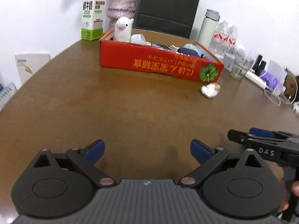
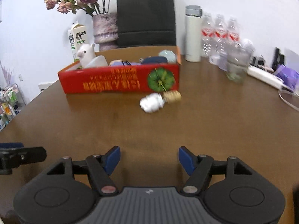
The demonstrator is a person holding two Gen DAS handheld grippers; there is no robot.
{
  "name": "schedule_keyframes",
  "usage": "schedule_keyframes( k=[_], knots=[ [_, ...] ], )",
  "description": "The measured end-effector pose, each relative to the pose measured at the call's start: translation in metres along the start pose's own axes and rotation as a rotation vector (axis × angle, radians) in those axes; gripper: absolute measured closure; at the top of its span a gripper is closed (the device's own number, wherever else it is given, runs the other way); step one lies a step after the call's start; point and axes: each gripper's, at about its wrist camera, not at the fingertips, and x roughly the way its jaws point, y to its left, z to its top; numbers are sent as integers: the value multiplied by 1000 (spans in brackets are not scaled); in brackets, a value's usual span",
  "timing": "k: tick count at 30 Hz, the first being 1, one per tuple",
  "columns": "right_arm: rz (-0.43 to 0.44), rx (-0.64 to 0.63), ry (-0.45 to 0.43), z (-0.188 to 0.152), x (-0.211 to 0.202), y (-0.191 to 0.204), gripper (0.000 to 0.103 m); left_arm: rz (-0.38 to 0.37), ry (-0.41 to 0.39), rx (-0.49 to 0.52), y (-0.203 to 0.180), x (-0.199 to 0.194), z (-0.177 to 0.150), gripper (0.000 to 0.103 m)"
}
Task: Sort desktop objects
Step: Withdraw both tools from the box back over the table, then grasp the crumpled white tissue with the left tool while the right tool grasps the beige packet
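A red cardboard box (image 1: 158, 63) (image 2: 119, 82) stands far across the brown table (image 1: 112, 102). It holds a white alpaca plush (image 1: 122, 29) (image 2: 86, 55), a small bottle and several other items. A white spiral light bulb (image 1: 209, 90) (image 2: 153, 102) with a gold screw base lies on the table just in front of the box's right corner. My left gripper (image 1: 147, 149) is open over bare table, well short of the box, with nothing between its blue pads. My right gripper (image 2: 149, 156) is also open and empty, beside the left one, and shows in the left wrist view (image 1: 261, 141).
Behind the box stand a milk carton (image 1: 92, 16), a pink vase (image 2: 104, 29) of dried flowers and a black paper bag (image 2: 145, 16). At the right are a white flask (image 2: 193, 33), water bottles (image 2: 218, 33), a glass jar (image 2: 236, 67) and a white power strip (image 2: 263, 76).
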Motion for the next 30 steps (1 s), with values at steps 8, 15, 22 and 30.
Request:
schedule_keyframes(
  k=[8, 15, 22, 30],
  knots=[
    [-72, -36, -21, -18, -24, 6, 33, 17, -37, 96, -19, -8, -13, 3],
    [-62, -31, -62, 1, -19, -9, 34, -23, -63, 196, -37, 5, 6, 3],
    [-87, 115, -158, 66, 13, -56, 40, -171, -34, 338, -89, 58, 64, 6],
    [-65, 159, -112, 88, 62, -80, 42, -198, -10, 376, -125, 139, 98, 28]
  ],
)
